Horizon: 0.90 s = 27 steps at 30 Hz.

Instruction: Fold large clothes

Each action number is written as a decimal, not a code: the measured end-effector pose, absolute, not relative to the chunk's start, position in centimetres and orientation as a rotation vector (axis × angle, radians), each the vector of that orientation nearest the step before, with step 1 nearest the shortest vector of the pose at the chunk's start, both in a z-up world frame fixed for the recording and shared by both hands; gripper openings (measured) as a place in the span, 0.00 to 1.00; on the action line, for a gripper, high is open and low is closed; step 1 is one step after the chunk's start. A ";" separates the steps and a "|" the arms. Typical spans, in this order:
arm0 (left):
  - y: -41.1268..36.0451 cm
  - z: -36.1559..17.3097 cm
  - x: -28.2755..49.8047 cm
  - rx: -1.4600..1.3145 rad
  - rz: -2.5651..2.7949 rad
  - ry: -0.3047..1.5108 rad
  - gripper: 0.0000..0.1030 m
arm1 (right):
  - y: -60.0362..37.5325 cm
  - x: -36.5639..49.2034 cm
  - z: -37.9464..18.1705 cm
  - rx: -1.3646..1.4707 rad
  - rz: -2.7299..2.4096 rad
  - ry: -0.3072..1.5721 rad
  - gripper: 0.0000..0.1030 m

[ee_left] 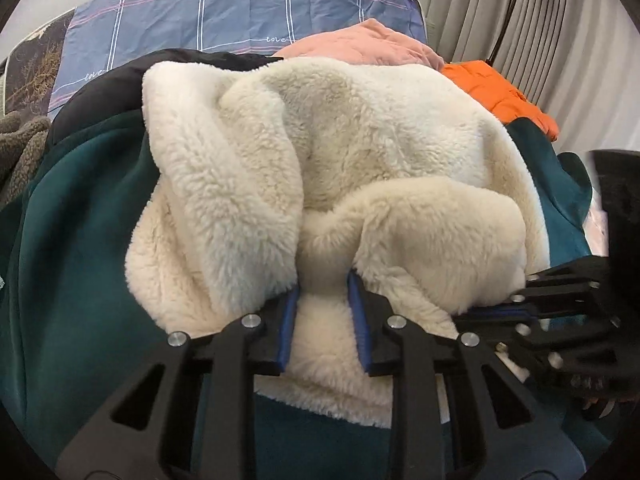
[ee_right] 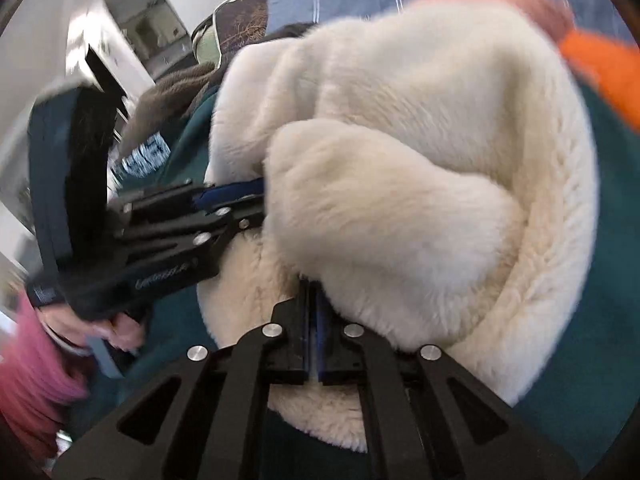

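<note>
A cream fleece garment (ee_left: 320, 152) lies bunched on a dark teal garment (ee_left: 80, 240) on the bed. My left gripper (ee_left: 324, 300) has its jaws partly apart, with a fold of the fleece between the blue pads. It also shows at the left of the right wrist view (ee_right: 240, 204). My right gripper (ee_right: 312, 320) is shut on a fold of the cream fleece (ee_right: 400, 180). It also shows at the right edge of the left wrist view (ee_left: 520, 312). The right wrist view is blurred by motion.
A blue checked sheet (ee_left: 240, 12) covers the bed behind. Pink (ee_left: 360, 44) and orange (ee_left: 500, 88) clothes lie at the back right, a black garment (ee_left: 120, 80) and a grey-brown fleece (ee_left: 20, 140) at the left. Curtains (ee_left: 540, 40) hang at the right.
</note>
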<state>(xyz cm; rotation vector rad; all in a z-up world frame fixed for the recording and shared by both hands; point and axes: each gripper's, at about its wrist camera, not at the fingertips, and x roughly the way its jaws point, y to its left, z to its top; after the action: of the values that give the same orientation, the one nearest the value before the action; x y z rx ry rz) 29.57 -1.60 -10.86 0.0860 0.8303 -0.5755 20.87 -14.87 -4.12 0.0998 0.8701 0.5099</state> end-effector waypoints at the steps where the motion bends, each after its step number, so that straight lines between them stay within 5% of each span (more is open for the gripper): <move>1: -1.5 -10.8 29.4 0.081 -0.577 0.827 0.26 | -14.9 20.5 -3.0 0.078 0.493 0.848 0.04; 5: 0.5 -9.1 28.7 -0.054 -0.568 0.843 0.27 | -15.9 18.2 1.5 0.113 0.471 0.725 0.05; 7: 2.1 -7.4 27.7 -0.139 -0.564 0.843 0.48 | -16.0 18.7 1.6 0.091 0.432 0.723 0.05; 12: 9.3 -4.2 23.8 -0.175 -0.409 0.713 0.66 | -15.3 21.3 -6.2 0.107 0.346 0.796 0.03; 17: 23.4 -6.2 21.7 -0.353 -0.079 0.728 0.67 | -13.8 20.1 -5.8 0.014 0.303 0.759 0.05; 20: 32.2 -9.6 21.4 -0.631 0.060 0.774 0.54 | -14.1 19.6 -5.6 0.032 0.312 0.762 0.05; 22: 35.5 -11.9 21.6 -0.816 0.050 0.802 0.46 | -14.5 19.9 -6.0 0.042 0.317 0.758 0.05; 27: 37.6 -15.1 24.0 -0.986 0.035 0.843 0.49 | -14.7 20.6 -5.9 0.038 0.313 0.753 0.05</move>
<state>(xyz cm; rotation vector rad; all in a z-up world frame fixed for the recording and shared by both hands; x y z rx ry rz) 24.02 37.55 -15.14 -0.9860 0.8427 0.0353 20.60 -14.65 -5.87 0.0381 0.7531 0.3127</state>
